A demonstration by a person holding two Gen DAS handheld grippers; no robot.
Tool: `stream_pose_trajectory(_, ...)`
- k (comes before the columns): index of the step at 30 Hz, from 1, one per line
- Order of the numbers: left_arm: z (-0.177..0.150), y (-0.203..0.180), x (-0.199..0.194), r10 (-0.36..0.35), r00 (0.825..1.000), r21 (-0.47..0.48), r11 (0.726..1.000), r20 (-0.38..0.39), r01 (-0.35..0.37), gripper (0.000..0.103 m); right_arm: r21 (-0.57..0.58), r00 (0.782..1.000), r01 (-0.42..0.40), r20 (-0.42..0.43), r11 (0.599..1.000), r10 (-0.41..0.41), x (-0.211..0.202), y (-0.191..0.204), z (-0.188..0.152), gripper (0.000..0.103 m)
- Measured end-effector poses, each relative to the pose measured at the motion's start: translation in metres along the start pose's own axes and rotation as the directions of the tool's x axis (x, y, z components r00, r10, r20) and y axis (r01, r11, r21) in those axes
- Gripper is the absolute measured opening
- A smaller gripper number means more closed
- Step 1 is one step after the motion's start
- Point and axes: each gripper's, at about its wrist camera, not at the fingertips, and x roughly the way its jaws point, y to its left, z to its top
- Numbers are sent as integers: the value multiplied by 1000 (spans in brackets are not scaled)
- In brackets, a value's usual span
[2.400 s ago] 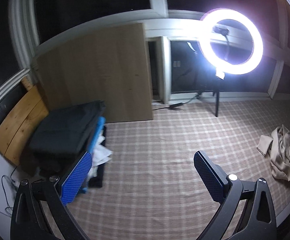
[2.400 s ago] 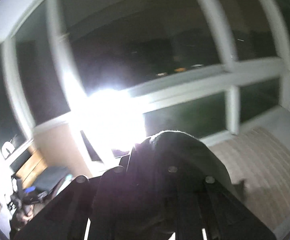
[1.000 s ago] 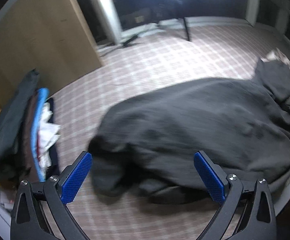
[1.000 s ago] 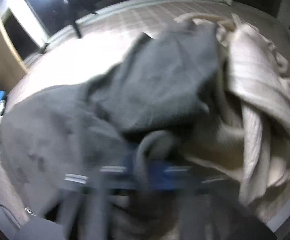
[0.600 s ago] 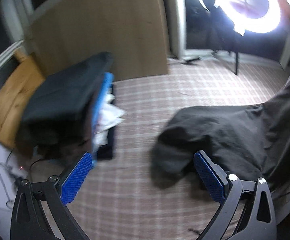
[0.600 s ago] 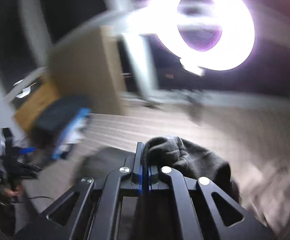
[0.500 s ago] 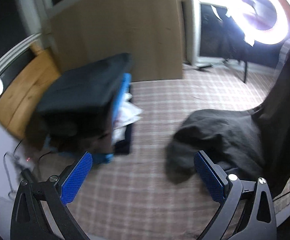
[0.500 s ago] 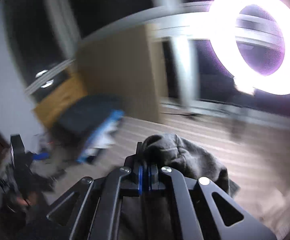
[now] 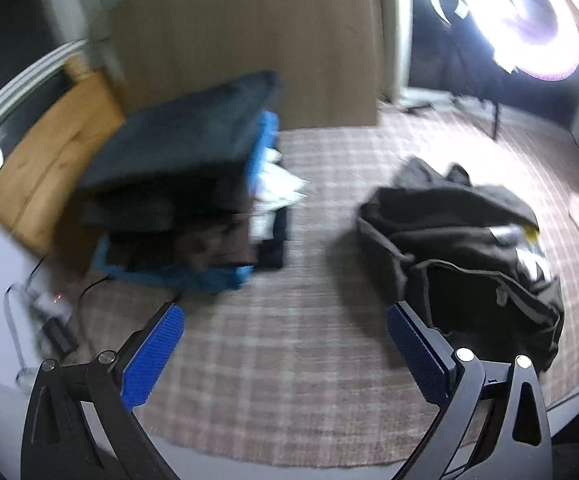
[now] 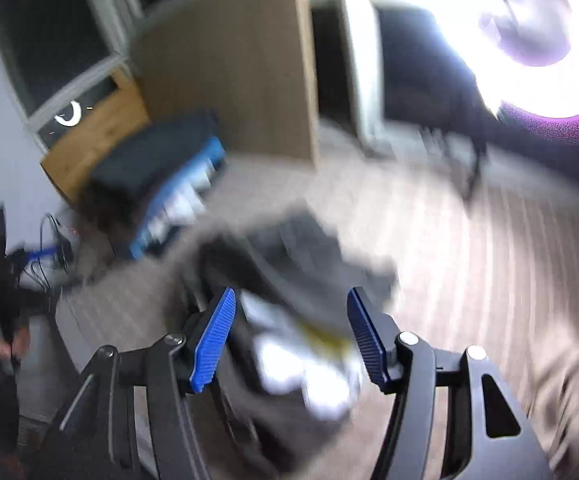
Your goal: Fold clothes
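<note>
Dark garment (image 9: 461, 240) lies crumpled on the checked rug (image 9: 289, 340), just ahead-right of the wide, empty left gripper (image 9: 285, 354). Right gripper (image 10: 289, 334), jaws just opened and pressing on nothing, hovers above it. Cloth appears soft, limp and light; a hem or corner would suit a hold. Open rug lies ahead-left; stacked clothes (image 9: 181, 184) beyond.
</note>
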Motion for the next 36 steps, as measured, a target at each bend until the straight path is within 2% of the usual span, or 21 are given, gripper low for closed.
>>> stream_pose_trajectory(2,7,-16,19,-14,1000,53,998,-22,16,102,24,998,31,-51,999,-29,11,-3,-40,58)
stream_pose_trajectory(5,14,-33,43,-38,998,110,993,-55,43,102,61,994,36,-101,997,-30,20,3,-87,58)
stream_pose_trajectory(9,28,-44,70,-83,993,175,980,-87,97,102,75,993,36,-117,997,-27,27,16,-122,58)
stream_pose_trajectory(12,45,-36,94,-96,985,149,982,-142,118,102,35,985,102,-147,994,-96,37,30,-130,58)
stream_pose_trajectory(15,63,-23,122,-167,963,50,982,-210,181,102,-8,974,161,-161,987,-160,44,38,-138,58)
stream_pose_trajectory(17,72,-21,146,-231,935,-24,972,-268,233,102,-13,971,173,-167,985,-173,49,40,-142,59)
stream_pose_trajectory(20,73,-36,172,-227,914,-8,971,-335,238,101,-28,962,203,-182,979,-204,62,41,-148,59)
stream_pose_trajectory(21,73,-41,181,-224,907,-1,971,-356,239,96,-37,959,213,-183,976,-216,65,42,-149,59)
stream_pose_trajectory(22,71,-47,186,-211,903,15,972,-374,233,75,-46,957,223,-183,974,-227,69,42,-150,59)
stream_pose_trajectory(23,69,-53,190,-195,900,35,974,-390,226,63,-55,954,232,-183,971,-239,72,43,-152,59)
stream_pose_trajectory(24,68,-56,190,-194,903,43,973,-383,227,56,-52,954,232,-180,971,-238,73,42,-151,59)
stream_pose_trajectory(25,67,-59,185,-199,907,58,970,-371,236,39,-47,956,231,-177,972,-236,73,42,-151,57)
stream_pose_trajectory(26,67,-62,180,-204,911,76,966,-359,247,29,-42,957,230,-173,972,-234,73,42,-150,44)
stream_pose_trajectory(27,67,-65,175,-210,914,93,962,-346,257,14,-37,958,229,-170,973,-232,74,42,-150,34)
stream_pose_trajectory(28,66,-68,169,-198,923,124,960,-329,250,8,-32,959,228,-167,973,-230,74,41,-149,22)
stream_pose_trajectory(30,65,-69,149,-172,950,185,957,-261,225,6,-2,965,229,-131,974,-227,61,38,-144,15)
stream_pose_trajectory(32,64,-67,123,-169,969,229,951,-183,209,5,30,972,228,-72,973,-225,41,35,-137,11)
stream_pose_trajectory(33,63,-64,107,-180,974,240,948,-141,210,5,47,972,233,-40,971,-231,27,33,-132,11)
stream_pose_trajectory(36,69,-52,66,-216,974,245,943,-66,226,5,100,963,249,75,963,-257,-19,27,-115,10)
